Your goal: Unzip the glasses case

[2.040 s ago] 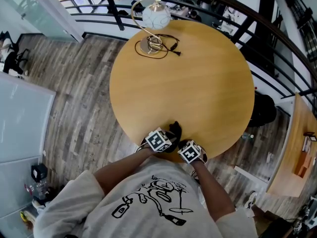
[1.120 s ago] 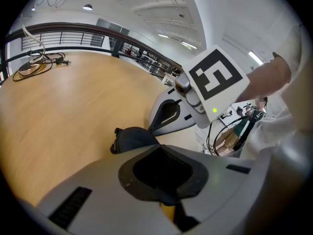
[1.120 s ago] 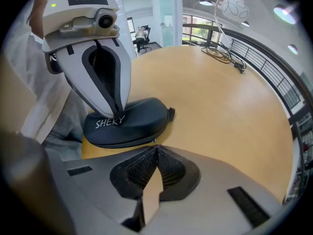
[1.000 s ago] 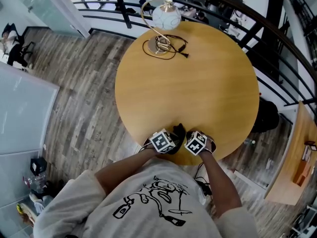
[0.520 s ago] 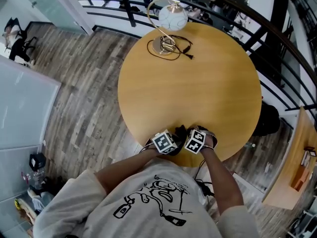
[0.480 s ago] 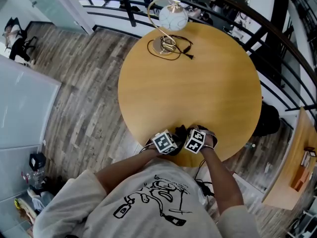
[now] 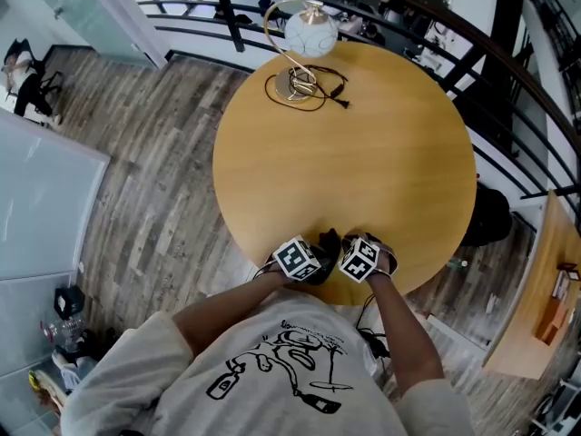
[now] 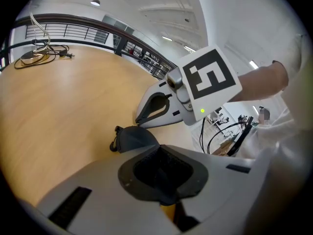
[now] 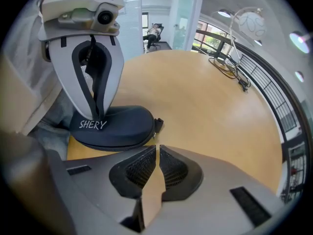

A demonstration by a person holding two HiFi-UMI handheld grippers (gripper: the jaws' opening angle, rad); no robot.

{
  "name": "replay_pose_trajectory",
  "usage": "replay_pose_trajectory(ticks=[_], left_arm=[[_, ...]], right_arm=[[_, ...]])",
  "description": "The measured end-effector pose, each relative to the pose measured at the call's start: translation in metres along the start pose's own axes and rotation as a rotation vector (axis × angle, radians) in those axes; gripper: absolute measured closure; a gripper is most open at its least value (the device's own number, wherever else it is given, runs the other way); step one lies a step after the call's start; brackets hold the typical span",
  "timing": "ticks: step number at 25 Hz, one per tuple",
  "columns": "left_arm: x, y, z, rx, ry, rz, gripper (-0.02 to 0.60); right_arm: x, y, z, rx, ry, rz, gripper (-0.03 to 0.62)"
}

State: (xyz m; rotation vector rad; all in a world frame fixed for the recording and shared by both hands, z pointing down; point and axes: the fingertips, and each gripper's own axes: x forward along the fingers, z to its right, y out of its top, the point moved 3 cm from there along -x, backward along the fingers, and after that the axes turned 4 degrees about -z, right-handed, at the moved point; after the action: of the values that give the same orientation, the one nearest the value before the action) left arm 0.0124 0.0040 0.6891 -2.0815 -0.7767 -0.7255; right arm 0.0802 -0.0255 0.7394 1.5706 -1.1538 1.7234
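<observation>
Progress: my near-shut, empty right gripper (image 9: 156,149) has reached the zip pull (image 9: 158,124) of the navy oval hard-shell glasses case (image 9: 122,129); closed left gripper (image 9: 96,116) pins it.

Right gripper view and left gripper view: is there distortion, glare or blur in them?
Left gripper view: fisheye, black corners, the edge of the table bends; a mosaic patch at the right. Right gripper view: same fisheye; the glasses case and its print are sharp; the lamp is washed out.

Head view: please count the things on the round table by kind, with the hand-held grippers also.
Glasses case: 1
Lamp: 1
Black cable: 1
Hand-held gripper: 2, the left hand-held gripper and the right hand-held gripper
Total: 5
</observation>
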Motion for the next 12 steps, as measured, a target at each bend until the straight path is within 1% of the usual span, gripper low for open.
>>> replay_pose_trajectory(ticks=[3,5,7,9,12], left_arm=[[-0.008,0.001,-0.003,-0.014,0.011,0.031,0.575],[-0.015,0.004,-0.004,-0.033,0.021,0.065,0.575],[-0.024,0.009,-0.004,-0.047,0.032,0.102,0.574],[-0.035,0.016,-0.002,-0.053,0.038,0.147,0.574],[-0.052,0.027,0.006,-0.069,0.043,0.225,0.574]], right_arm=[[-0.01,-0.006,-0.003,0.11,-0.001,0.036,0.566],[-0.02,-0.009,-0.002,0.219,-0.007,0.084,0.566],[-0.036,-0.007,-0.001,0.358,-0.001,0.166,0.566],[-0.057,0.0,0.001,0.495,0.012,0.272,0.568],[-0.089,0.009,0.001,0.64,0.029,0.414,0.568]])
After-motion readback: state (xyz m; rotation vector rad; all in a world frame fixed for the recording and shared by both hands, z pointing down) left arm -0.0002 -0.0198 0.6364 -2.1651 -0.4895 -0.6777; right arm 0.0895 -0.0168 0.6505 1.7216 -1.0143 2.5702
